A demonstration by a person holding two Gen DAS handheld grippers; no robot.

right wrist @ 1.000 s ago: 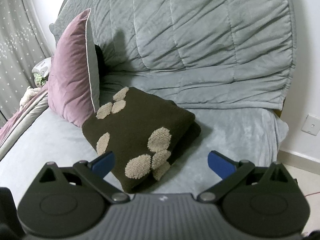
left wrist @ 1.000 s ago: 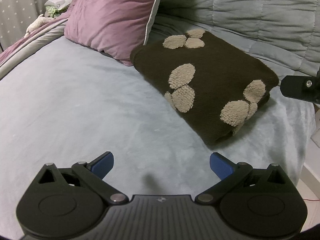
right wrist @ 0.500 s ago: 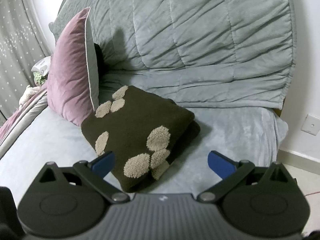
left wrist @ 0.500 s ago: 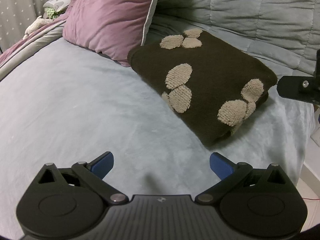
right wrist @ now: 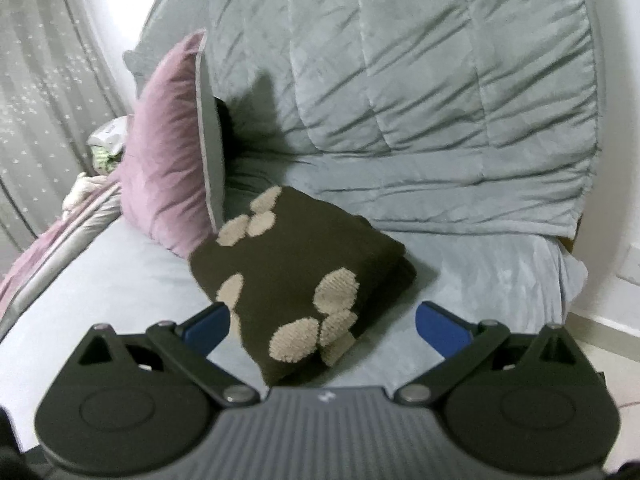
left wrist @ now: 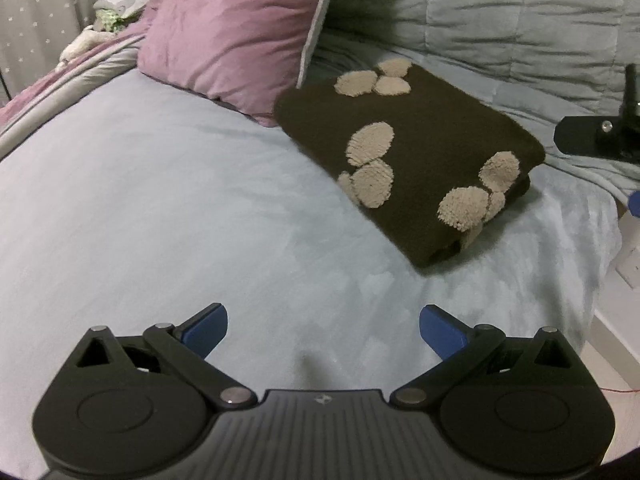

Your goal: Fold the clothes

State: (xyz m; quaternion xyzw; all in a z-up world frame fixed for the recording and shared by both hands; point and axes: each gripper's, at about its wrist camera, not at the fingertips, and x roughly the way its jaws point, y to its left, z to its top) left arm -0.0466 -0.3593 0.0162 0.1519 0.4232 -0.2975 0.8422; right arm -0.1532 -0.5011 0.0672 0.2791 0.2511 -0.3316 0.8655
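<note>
Sweater (left wrist: 420,148) all folded up, sitting on the bed (left wrist: 160,208)

Brown knit with tan fluffy spots, folded into a thick rectangle, lying flat on the pale blue bed cover, its far corner touching the pink pillow (left wrist: 232,28) at about 11 o'clock from it, with the grey quilted duvet (right wrist: 420,100) bunched up behind at 12. In the left wrist view it's up at 1 o'clock from the left gripper (left wrist: 323,330), well apart from it. That claw is spread wide, blue fingers (left wrist: 206,328) far apart with nothing between them, just hovering over bare sheet. Right gripper (right wrist: 323,326) is also wide open and holding nothing; the sweater's near corner shows between its fingers in that view, but whether they touch it I can't tell. No containers anywhere.
</note>
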